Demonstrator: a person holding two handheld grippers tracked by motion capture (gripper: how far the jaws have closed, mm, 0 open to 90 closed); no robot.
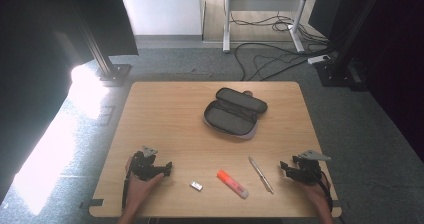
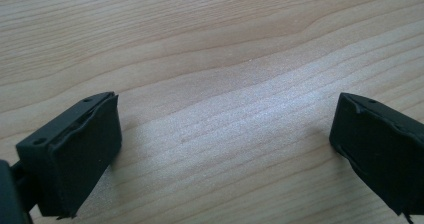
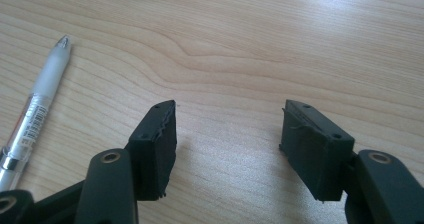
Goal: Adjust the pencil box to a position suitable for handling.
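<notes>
Both claws rest on the wooden bench (image 1: 165, 114) near its front edge, the left claw (image 1: 167, 168) and right claw (image 1: 284, 168) each spread wide with nothing between the jaws. The pen (image 1: 261, 174) lies just left of the right claw, likely the first pick; close squarely across its barrel. The open pencil case (image 1: 235, 112) sits mid-bench, with bare wood between; a highlighter (image 1: 232, 184) and small eraser (image 1: 196, 186) lie by the front edge.

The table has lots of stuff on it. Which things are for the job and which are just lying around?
Probably for the job:
pencil case, lying open
pen
orange highlighter
small eraser
left hand-held gripper, open
right hand-held gripper, open

Just lying about:
cables on the floor
desk frame
</notes>
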